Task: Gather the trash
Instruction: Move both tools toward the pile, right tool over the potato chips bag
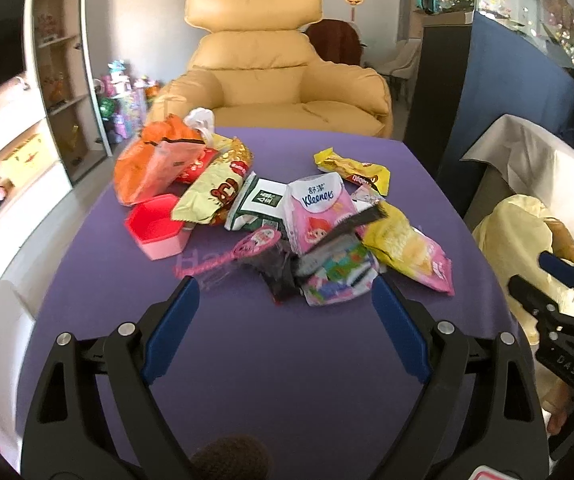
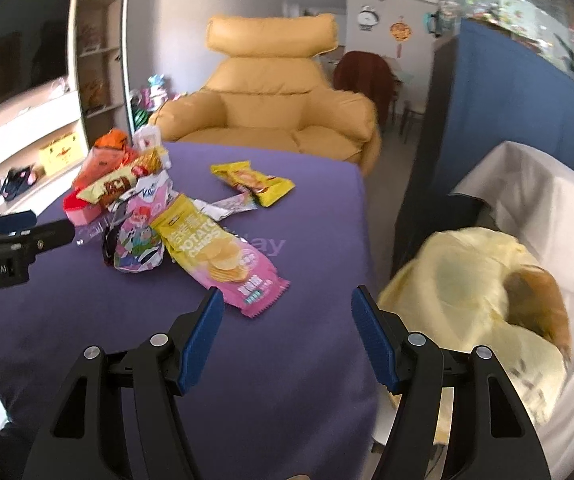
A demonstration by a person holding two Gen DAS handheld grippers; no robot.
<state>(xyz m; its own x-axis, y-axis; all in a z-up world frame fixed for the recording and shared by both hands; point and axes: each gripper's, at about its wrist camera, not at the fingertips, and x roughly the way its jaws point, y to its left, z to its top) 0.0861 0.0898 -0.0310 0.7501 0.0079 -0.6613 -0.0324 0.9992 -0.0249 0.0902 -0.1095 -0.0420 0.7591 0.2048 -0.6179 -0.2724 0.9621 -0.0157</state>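
Heaped mid-way across the purple-covered desk [image 1: 247, 360]: crumpled snack wrappers and packets, among them a pink Kleenex tissue pack [image 1: 319, 208] and a yellow-and-pink potato chip bag [image 2: 215, 252]. Poised just short of the heap, left gripper [image 1: 285, 292] spread wide, holding nothing; right gripper [image 2: 287, 300] likewise spread and empty, near the desk's right edge. Likely trouble: slippery overlapping foil, prone to sliding or dragging neighbours off the edge under a careless pinch
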